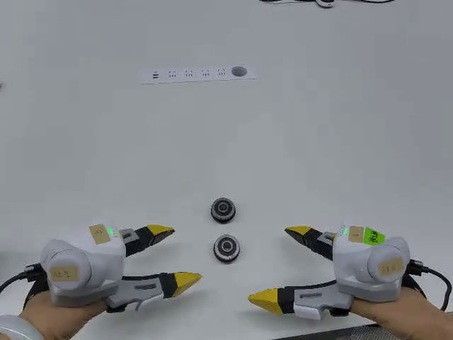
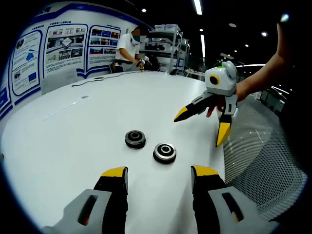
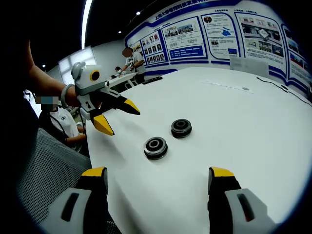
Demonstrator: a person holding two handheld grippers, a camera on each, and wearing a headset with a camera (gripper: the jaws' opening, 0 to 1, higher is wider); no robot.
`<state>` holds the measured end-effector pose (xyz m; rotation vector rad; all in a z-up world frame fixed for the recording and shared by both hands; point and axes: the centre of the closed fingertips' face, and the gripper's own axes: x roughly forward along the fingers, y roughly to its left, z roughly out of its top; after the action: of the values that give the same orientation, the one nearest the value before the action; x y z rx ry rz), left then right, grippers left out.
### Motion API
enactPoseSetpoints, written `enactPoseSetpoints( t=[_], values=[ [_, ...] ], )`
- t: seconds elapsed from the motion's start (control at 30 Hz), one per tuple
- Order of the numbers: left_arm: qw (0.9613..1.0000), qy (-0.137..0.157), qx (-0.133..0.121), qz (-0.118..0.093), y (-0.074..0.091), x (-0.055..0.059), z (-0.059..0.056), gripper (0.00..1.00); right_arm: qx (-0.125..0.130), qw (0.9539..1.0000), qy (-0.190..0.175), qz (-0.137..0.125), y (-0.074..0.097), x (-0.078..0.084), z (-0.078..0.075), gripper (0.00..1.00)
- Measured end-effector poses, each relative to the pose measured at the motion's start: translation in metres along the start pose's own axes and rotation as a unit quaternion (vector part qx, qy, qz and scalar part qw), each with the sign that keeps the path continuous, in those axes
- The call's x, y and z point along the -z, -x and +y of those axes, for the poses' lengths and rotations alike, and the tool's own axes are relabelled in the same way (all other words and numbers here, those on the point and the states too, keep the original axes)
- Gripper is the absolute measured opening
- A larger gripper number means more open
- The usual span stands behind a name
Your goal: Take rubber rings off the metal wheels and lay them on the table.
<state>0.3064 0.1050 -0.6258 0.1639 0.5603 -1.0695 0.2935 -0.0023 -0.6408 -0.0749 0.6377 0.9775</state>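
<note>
My left tongs and my right tongs are both spread wide, with nothing between their jaws. They float low over the white table, tips pointing in at each other.

Two metal wheels lie flat on the table, holes pointing up. The near wheel sits right in the gap between the two tongs. The far wheel is just beyond it, away from me, and the two do not touch. Each has a dark band round its outside. I think that band is the rubber ring, so both rings look to be on.

The near wheel is to the right of my left tongs and to the left of my right tongs. It looks about as close to one as to the other, so I cannot call either hand nearer. A wheel is round, so it has no long side to line up with. I think one pair must pin the wheel down while the other picks at the ring's edge. The wheel may slide on the smooth top.
</note>
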Motion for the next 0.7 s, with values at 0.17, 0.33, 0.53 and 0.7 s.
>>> enactPoseSetpoints(
  t=[0.17,0.33,0.53,0.7],
  values=[
    [1.0000,-0.005,0.004,0.000,-0.007,-0.004,-0.002,0.51,-0.003,1.0000,-0.003,-0.001,-0.002,0.001,0.002,0.85],
    [0.9999,-0.010,0.009,0.004,-0.012,-0.005,-0.005,0.48,-0.003,1.0000,-0.004,-0.001,-0.003,0.002,0.003,0.85],
    [0.9998,-0.014,0.012,0.011,-0.019,-0.007,-0.006,0.44,-0.007,0.9999,-0.007,-0.002,-0.006,0.001,0.004,0.84],
    [0.9996,-0.017,0.015,0.016,-0.025,-0.009,-0.007,0.39,-0.009,0.9999,-0.009,-0.004,-0.008,0.001,0.005,0.84]
  ],
)
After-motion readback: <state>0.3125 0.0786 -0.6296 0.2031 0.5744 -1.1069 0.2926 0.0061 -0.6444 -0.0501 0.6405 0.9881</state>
